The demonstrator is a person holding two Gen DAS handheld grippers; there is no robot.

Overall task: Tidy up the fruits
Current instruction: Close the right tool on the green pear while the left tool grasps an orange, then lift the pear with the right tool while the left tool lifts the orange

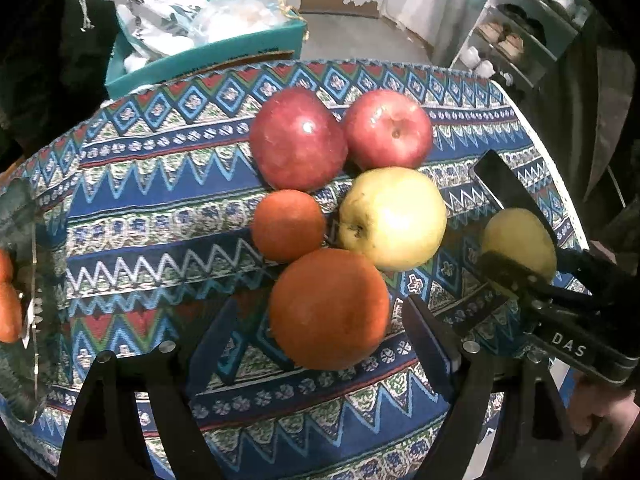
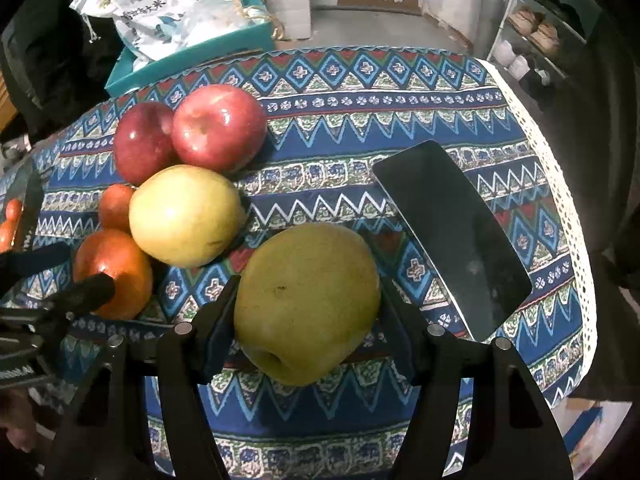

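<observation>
Two red apples (image 1: 298,138) (image 1: 388,128), a yellow apple (image 1: 394,218), a small orange (image 1: 288,224) and a large orange (image 1: 330,308) lie bunched on the patterned tablecloth (image 1: 152,208). My left gripper (image 1: 320,332) is open, its fingers either side of the large orange. My right gripper (image 2: 306,308) is shut on a green-yellow pear (image 2: 308,300); it also shows in the left wrist view (image 1: 520,240). The same fruit pile sits at left in the right wrist view (image 2: 186,216).
A glass bowl (image 1: 24,300) holding orange fruit stands at the table's left edge. A black phone (image 2: 452,236) lies on the cloth at right. A teal box (image 1: 208,56) with white bags sits behind the table. A shoe rack (image 2: 536,36) stands at back right.
</observation>
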